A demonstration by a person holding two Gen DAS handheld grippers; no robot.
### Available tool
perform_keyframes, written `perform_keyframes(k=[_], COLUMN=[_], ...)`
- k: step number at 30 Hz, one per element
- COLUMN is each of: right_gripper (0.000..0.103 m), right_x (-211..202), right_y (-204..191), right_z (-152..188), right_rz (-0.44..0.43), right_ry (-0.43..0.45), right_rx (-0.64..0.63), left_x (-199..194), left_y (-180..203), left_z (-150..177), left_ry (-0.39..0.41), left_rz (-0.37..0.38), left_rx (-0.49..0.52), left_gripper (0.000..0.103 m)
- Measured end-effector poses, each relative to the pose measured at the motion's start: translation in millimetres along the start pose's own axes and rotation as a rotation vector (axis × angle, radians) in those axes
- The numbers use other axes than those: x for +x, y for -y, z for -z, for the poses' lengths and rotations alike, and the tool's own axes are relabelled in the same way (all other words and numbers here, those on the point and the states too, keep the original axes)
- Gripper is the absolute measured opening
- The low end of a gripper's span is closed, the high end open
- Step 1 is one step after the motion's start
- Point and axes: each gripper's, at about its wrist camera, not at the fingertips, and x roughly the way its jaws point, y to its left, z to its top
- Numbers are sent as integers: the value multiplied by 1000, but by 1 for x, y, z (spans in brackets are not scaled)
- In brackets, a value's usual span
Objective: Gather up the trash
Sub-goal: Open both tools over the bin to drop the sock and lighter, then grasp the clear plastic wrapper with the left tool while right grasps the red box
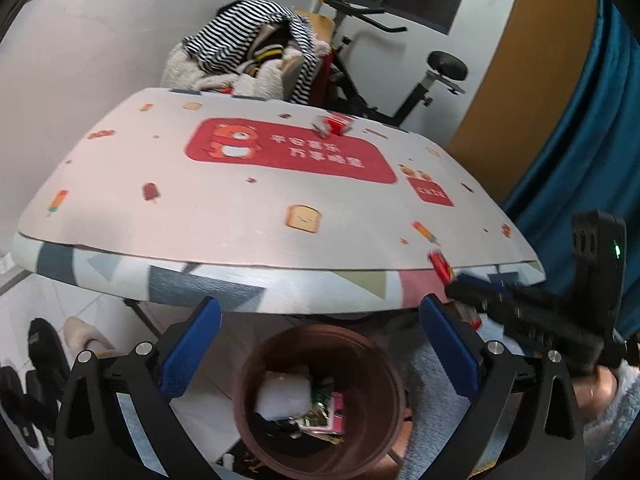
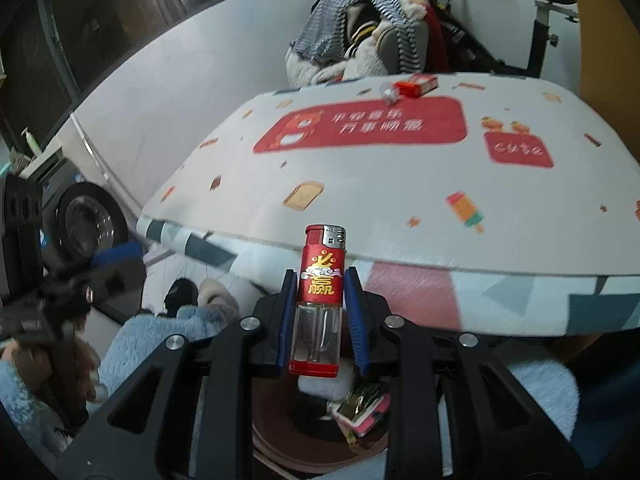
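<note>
The desk (image 1: 240, 216), covered by a printed mat, carries a red cigarette pack (image 1: 335, 124) near its far edge, with a small clear wrapper (image 2: 389, 93) touching it. Below the near edge stands a brown trash bin (image 1: 320, 396) holding paper and wrappers. The left tool (image 1: 320, 344) hangs over the bin, jaws spread wide, holding nothing. The right tool (image 2: 320, 312) is clamped on a red lighter (image 2: 320, 296), upright above the bin.

The bin (image 1: 320, 400) sits below the table's (image 1: 240, 216) near edge, a cigarette pack (image 1: 334, 125) on its far side.
</note>
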Motion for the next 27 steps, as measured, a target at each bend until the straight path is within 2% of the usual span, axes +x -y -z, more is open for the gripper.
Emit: perform_keyframes(k=[5, 9, 12, 13, 14, 15, 16, 27], right_gripper=[27, 27, 32, 47, 78, 92, 96, 97], right_x=[15, 22, 24, 25, 24, 24, 23, 27], right_y=[-16, -25, -31, -32, -35, -35, -35, -12], right_z=[10, 18, 21, 22, 23, 23, 23, 18], right_rz=[9, 13, 25, 30, 58, 70, 84, 129], right_ry=[-69, -101, -110, -110, -100, -91, -82, -108], right_rx=[-43, -64, -88, -94, -104, -105, -105, -15], left_x=[-2, -2, -2, -2, -2, -2, -1, 2], left_y=[-8, -17, -20, -20, -21, -21, -21, -24], left_z=[-3, -3, -2, -2, -2, -1, -1, -3], left_ry=[27, 31, 28, 27, 25, 24, 23, 14], left_rz=[-71, -90, -96, -98, -99, -99, -100, -96], left_rx=[-4, -31, -41, -42, -44, -45, -46, -47], left_gripper=[97, 97, 97, 97, 97, 97, 97, 97])
